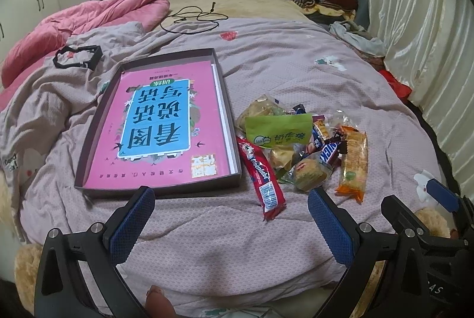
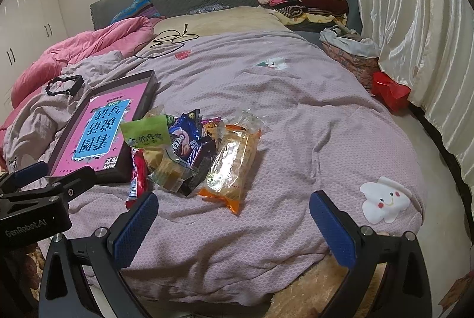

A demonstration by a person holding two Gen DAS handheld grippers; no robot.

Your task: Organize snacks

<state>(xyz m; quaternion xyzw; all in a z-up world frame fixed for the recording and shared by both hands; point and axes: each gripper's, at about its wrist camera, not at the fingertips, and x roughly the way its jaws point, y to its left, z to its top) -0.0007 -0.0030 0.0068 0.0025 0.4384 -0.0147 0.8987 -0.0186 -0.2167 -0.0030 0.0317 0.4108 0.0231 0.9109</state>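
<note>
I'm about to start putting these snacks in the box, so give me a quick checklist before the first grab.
1. Left gripper open, holding nothing: ok.
2. Right gripper open, holding nothing: ok.
3. Box lies open, only a pink book inside: ok.
4. Snack pile lies beside the box: ok.
5. Red bar at the pile's near edge, mostly unburied: ok.
6. Firmness of blanket under the box: cannot tell.

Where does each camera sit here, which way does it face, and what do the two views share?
Left wrist: on the open left gripper, facing up the bed at the tray; a fingertip shows below.
Right wrist: on the open right gripper, facing the orange packet.
Shared: snack pile, tray, each other's gripper.
</note>
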